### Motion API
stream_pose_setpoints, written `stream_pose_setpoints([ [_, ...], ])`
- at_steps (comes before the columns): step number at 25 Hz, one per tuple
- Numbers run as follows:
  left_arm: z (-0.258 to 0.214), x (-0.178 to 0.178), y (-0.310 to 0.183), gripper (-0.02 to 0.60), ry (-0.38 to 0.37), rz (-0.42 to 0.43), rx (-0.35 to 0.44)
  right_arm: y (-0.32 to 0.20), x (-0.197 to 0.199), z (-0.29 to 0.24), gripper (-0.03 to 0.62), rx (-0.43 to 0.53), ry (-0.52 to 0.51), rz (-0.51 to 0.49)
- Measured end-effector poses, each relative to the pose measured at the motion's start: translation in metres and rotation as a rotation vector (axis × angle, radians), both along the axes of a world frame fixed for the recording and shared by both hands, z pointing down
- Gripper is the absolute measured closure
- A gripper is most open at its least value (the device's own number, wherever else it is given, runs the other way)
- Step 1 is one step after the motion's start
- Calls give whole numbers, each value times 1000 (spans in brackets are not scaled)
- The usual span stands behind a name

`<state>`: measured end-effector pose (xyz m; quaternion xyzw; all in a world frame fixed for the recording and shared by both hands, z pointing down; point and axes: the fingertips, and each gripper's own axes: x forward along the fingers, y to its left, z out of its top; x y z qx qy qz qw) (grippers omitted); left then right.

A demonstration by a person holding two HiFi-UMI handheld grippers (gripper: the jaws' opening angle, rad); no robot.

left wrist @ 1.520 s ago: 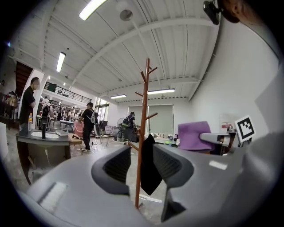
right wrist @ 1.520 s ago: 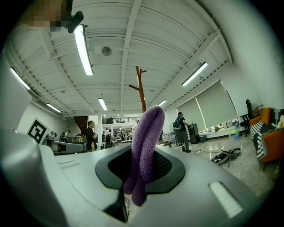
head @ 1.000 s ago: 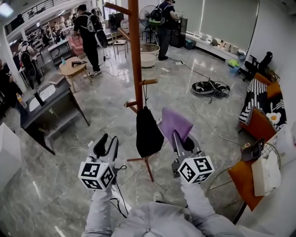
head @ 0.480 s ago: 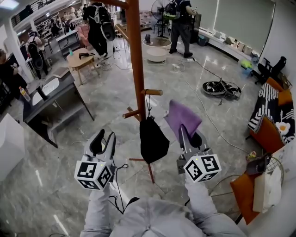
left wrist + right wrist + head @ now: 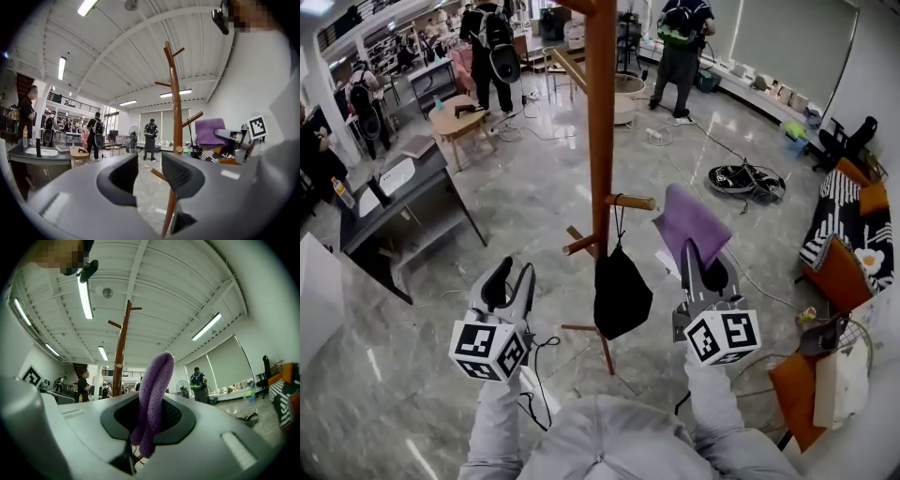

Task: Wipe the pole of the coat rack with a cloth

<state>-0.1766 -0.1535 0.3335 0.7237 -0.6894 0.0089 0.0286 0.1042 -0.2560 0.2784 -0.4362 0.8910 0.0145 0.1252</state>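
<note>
At centre frame the brown wooden coat-rack pole (image 5: 601, 122) stands between the spread, empty left gripper (image 5: 508, 287) and the right gripper (image 5: 701, 265) pinching a folded purple cloth (image 5: 690, 221).

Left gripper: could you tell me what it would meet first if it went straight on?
Likely the coat rack's lower peg, seen between the left gripper's open tongs; the pole stands slightly right. Depth unclear.

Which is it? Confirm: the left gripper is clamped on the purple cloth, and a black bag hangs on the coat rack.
Wrong gripper: the right gripper is clamped on the purple cloth, as the right gripper view shows. The black bag does hang on the coat rack.
</note>
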Motion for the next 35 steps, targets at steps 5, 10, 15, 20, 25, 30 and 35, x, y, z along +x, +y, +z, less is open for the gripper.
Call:
stream_pose_setpoints([
  [5, -5, -20, -14, 419, 2, 53, 11, 2, -15, -54, 534, 138, 69, 84],
  [10, -1, -36, -20, 419, 18, 90, 9, 10, -34, -122, 534, 366, 219, 231],
  [15, 3, -59, -29, 419, 39, 113, 22, 28, -91, -170, 534, 610, 442, 353],
  [20, 7, -65, -32, 419, 58, 124, 27, 38, -128, -166, 534, 694, 674, 425],
  [25, 12, -71, -31, 419, 74, 129, 24, 40, -162, -148, 534, 740, 817, 376],
  [30, 15, -75, -33, 419, 87, 130, 23, 36, -193, -123, 534, 741, 903, 292],
  [35, 22, -80, -32, 419, 103, 118, 18, 37, -211, -89, 534, 691, 991, 225],
])
